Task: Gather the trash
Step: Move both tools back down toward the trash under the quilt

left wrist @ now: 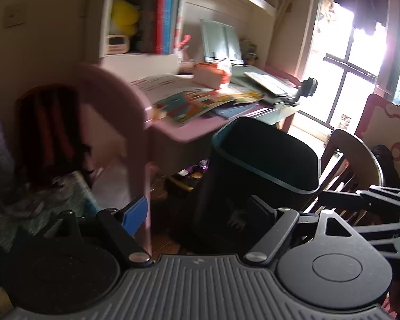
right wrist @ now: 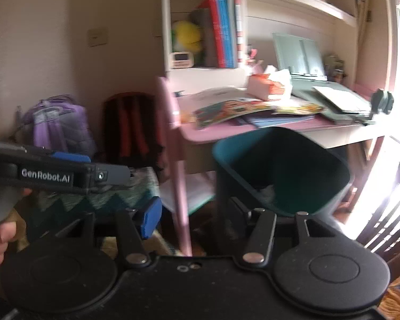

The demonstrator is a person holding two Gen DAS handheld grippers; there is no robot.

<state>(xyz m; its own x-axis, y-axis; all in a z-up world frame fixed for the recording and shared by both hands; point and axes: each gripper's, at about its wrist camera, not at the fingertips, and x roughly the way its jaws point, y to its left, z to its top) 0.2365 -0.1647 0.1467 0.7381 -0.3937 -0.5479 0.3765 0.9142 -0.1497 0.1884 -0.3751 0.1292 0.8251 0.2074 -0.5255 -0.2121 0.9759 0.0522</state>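
Observation:
A dark teal trash bin (left wrist: 264,160) stands on the floor in front of the pink desk, just beyond my left gripper (left wrist: 196,213). That gripper is open with nothing between its blue-padded fingers (left wrist: 136,214). In the right wrist view I look down into the same bin (right wrist: 280,170), where a pale crumpled scrap (right wrist: 266,190) lies at the bottom. My right gripper (right wrist: 194,216) is open and empty, close to the bin's near rim. Each gripper shows in the other's view: the right gripper (left wrist: 333,200) beside the bin, the left gripper (right wrist: 120,174) at the left.
The pink desk (right wrist: 213,133) carries picture books, an orange tissue box (right wrist: 269,86) and a grey book stand. A purple backpack (right wrist: 56,125) and a dark one (right wrist: 130,128) lean on the wall. A wooden chair (left wrist: 354,165) stands right of the bin. A hand (right wrist: 0,237) holds the left gripper.

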